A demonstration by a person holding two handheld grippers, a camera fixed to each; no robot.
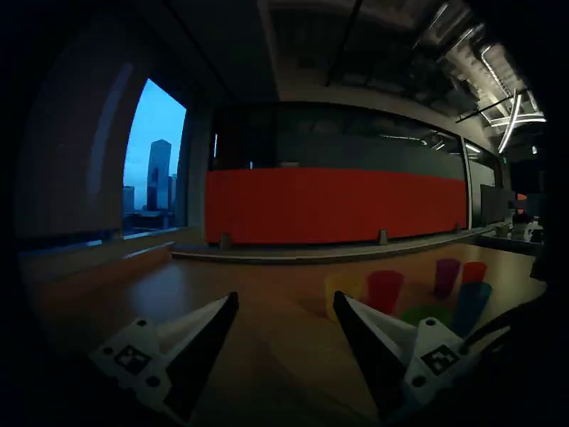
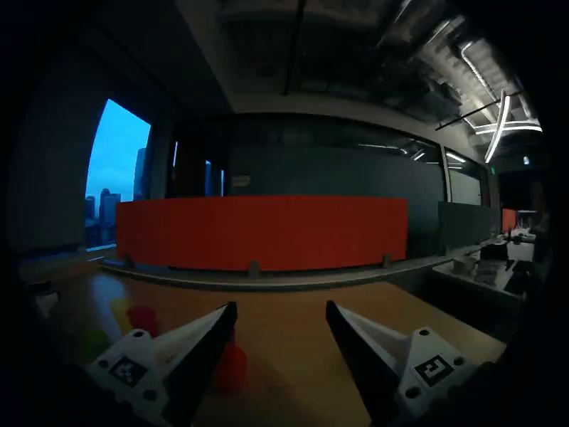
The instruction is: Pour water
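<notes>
Left gripper (image 1: 284, 297): wide open, empty. Right gripper (image 2: 281, 306): wide open, empty. Cups (image 1: 385, 288): upright cluster on table (image 1: 213, 277), far right of left gripper. Red cup (image 2: 231, 366): beside right gripper's left finger, probably nearer.

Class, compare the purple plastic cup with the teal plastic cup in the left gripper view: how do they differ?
Colour: the purple plastic cup is violet, the teal plastic cup blue-green. Place: the purple cup stands farther back, beside an orange-red cup; the teal cup stands nearer, beside a green cup. Both stand upright, mouth up, on the wooden table.
</notes>
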